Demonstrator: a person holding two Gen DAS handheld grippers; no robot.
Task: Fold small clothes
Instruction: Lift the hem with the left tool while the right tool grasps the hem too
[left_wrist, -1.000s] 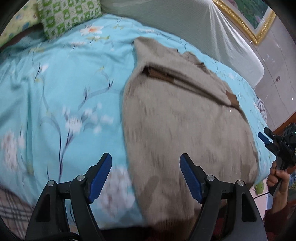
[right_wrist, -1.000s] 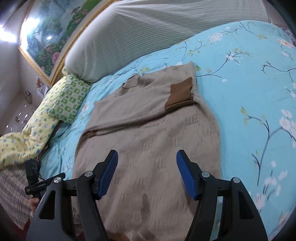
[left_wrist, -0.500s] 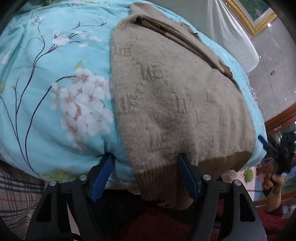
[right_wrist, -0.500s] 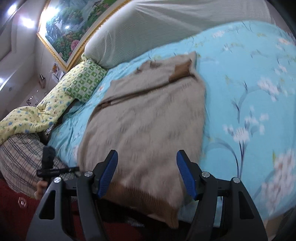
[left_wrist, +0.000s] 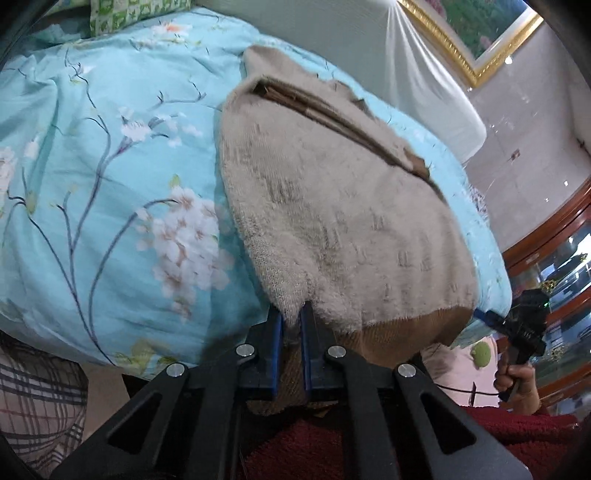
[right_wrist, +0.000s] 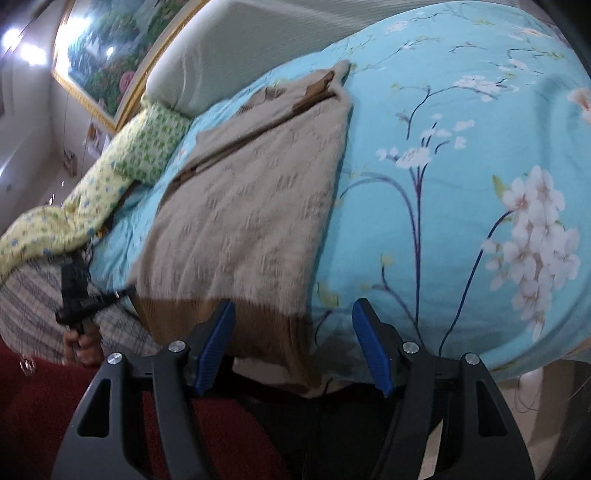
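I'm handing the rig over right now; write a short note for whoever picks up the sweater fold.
Left gripper: shut on the sweater at its near hem corner, at the bed's edge.
Right gripper: open, its fingers either side of the other hem corner, nothing gripped.
Sweater: lies flat on the bed, sleeves folded in across the chest, brown hem hanging over the near edge.
Done: sleeves folded in, left hem corner gripped.
Left: shut the right gripper on its corner, then probably carry the hem up toward the collar to fold the body in half, and smooth it.
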